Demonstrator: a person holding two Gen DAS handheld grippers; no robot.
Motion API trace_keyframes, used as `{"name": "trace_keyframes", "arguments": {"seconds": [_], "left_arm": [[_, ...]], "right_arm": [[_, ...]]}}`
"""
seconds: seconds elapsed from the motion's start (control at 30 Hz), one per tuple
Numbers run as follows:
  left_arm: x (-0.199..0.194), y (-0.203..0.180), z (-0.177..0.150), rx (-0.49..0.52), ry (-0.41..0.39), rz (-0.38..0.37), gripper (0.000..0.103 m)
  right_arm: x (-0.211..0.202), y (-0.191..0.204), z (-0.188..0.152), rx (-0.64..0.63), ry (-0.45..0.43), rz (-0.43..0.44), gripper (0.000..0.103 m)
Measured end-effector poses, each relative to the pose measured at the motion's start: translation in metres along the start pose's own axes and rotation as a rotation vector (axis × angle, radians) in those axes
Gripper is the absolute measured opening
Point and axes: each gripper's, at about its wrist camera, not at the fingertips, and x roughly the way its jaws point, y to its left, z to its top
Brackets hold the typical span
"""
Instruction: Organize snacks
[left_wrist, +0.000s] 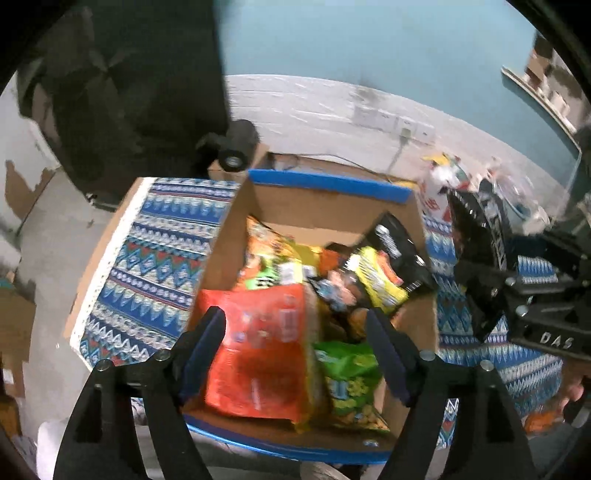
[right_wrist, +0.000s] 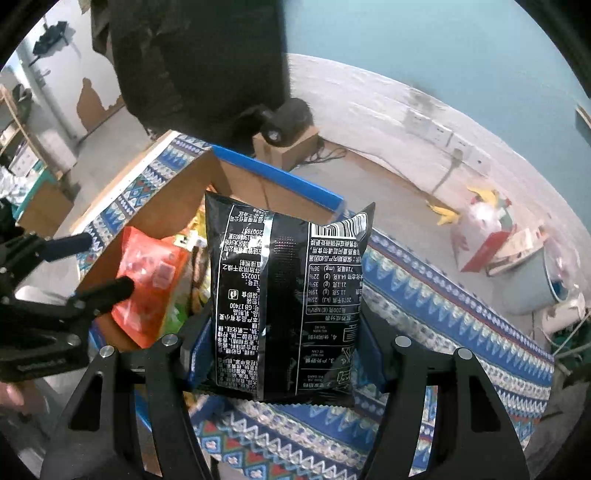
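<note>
The right tongs (right_wrist: 284, 354) are clamping the lower part of a black snack bag (right_wrist: 284, 295), its printed back facing the camera and its top edge standing upright; the blue pads (right_wrist: 199, 350) are pressing on both sides of it. The bag is hanging above the patterned cloth just beside the cardboard box (right_wrist: 177, 184), at the box's right edge.

The left tongs (left_wrist: 295, 350) are standing spread apart over the near end of the cardboard box (left_wrist: 229, 229), gripping nothing. An orange packet (left_wrist: 258, 354) is lying between the fingers (left_wrist: 201, 347) but below them, inside the box, leaning against the near left wall. Beside it a green packet (left_wrist: 351, 376) is resting in the near right corner, and further in, a yellow packet (left_wrist: 380, 280) and another black bag (left_wrist: 399, 243) are piling against the right wall.

The box, edged in blue tape, is sitting on the bench (left_wrist: 147, 258), which is carrying a blue patterned cloth. Beyond the bench's far right end, bags (right_wrist: 484, 221) are lying on the floor by the wall.
</note>
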Motion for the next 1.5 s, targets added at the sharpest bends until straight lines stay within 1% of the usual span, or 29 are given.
{"name": "trace_keyframes", "arguments": {"seconds": [0.07,0.23,0.57,0.6,0.63,0.67,0.73,0.77,0.93,1.0,1.1,1.17,1.27,1.37,1.43,1.5], "left_arm": [[-0.001,0.015,0.003,-0.037,-0.002,0.006,0.079],[0.001,0.037,0.009,-0.085,0.003,0.032,0.079],[-0.001,0.063,0.015,-0.147,-0.014,0.063,0.08],[-0.001,0.065,0.014,-0.153,-0.013,0.068,0.08],[0.0,0.065,0.014,-0.154,-0.011,0.066,0.08],[0.0,0.065,0.014,-0.154,-0.008,0.061,0.08],[0.0,0.064,0.014,-0.149,-0.006,0.054,0.08],[0.0,0.062,0.014,-0.145,-0.006,0.054,0.08],[-0.011,0.051,0.013,-0.115,-0.021,0.05,0.082],[-0.019,0.045,0.012,-0.099,-0.037,0.048,0.088],[-0.031,0.034,0.01,-0.07,-0.067,0.047,0.089],[-0.038,0.027,0.01,-0.05,-0.079,0.044,0.09],[-0.048,0.015,0.009,-0.021,-0.107,0.029,0.095],[-0.055,0.006,0.006,0.004,-0.131,0.031,0.1],[-0.059,0.001,0.003,0.019,-0.142,0.032,0.1],[-0.062,-0.003,0.001,0.02,-0.142,0.018,0.1]], "right_arm": [[0.005,0.009,0.007,-0.014,0.0,0.006,0.066],[0.022,0.03,0.028,-0.031,0.013,0.041,0.066],[0.044,0.05,0.051,-0.046,0.04,0.08,0.066],[0.044,0.051,0.053,-0.047,0.034,0.086,0.067],[0.044,0.052,0.054,-0.046,0.031,0.09,0.07],[0.043,0.053,0.055,-0.045,0.028,0.092,0.075],[0.037,0.055,0.056,-0.049,0.009,0.083,0.081],[0.034,0.055,0.055,-0.056,-0.002,0.073,0.082],[0.012,0.051,0.048,-0.076,-0.041,0.022,0.082],[0.0,0.047,0.043,-0.072,-0.057,0.01,0.082],[-0.017,0.043,0.037,-0.065,-0.088,-0.013,0.083],[-0.031,0.038,0.031,-0.047,-0.115,-0.021,0.084],[-0.048,0.031,0.023,-0.019,-0.146,-0.024,0.084],[-0.061,0.023,0.015,0.007,-0.172,-0.036,0.084],[-0.07,0.015,0.006,0.026,-0.186,-0.044,0.084],[-0.077,0.005,-0.003,0.046,-0.194,-0.047,0.084]]}}
